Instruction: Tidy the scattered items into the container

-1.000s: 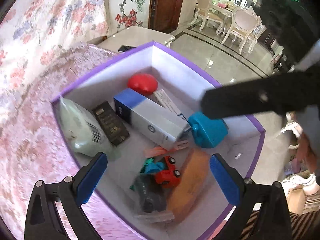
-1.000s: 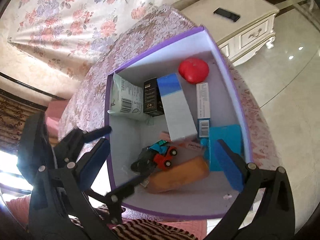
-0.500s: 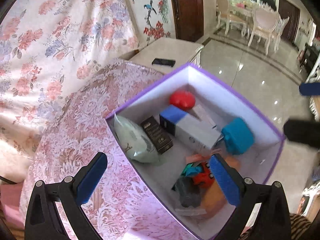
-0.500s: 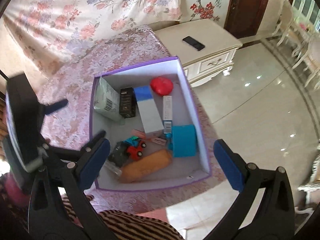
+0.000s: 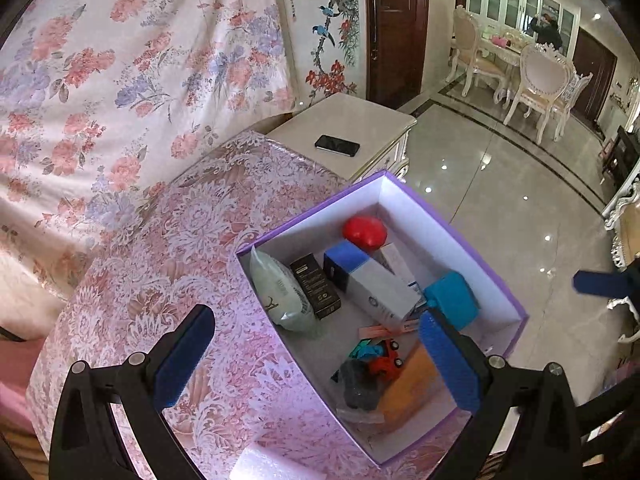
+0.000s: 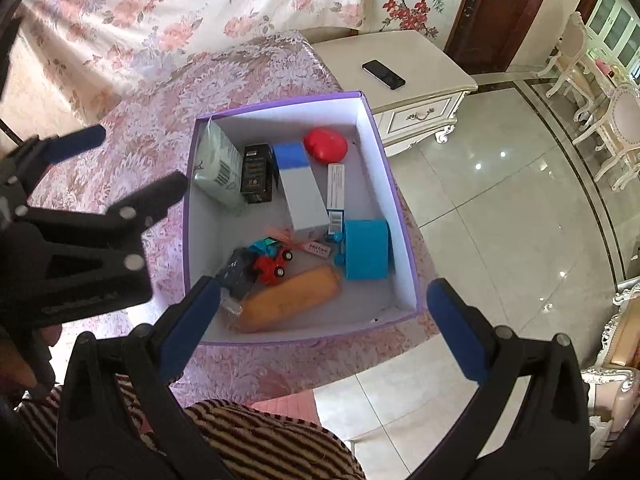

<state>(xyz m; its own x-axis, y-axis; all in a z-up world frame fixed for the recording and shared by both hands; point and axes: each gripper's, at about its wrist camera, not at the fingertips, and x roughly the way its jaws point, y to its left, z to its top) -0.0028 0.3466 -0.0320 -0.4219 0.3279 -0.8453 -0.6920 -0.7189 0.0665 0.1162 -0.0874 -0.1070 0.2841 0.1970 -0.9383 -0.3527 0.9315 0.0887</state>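
Purple box (image 6: 394, 216) holding toys, left tongs (image 5: 316, 364) released, right tongs (image 6: 324, 330) released, both empty

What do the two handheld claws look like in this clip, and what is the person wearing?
Both the left claw and the right claw are black plastic frames with silver rivets and two long fingers faced in blue textured pads. No cables show. Brown-and-black striped clothing appears at the bottom of the right wrist view.
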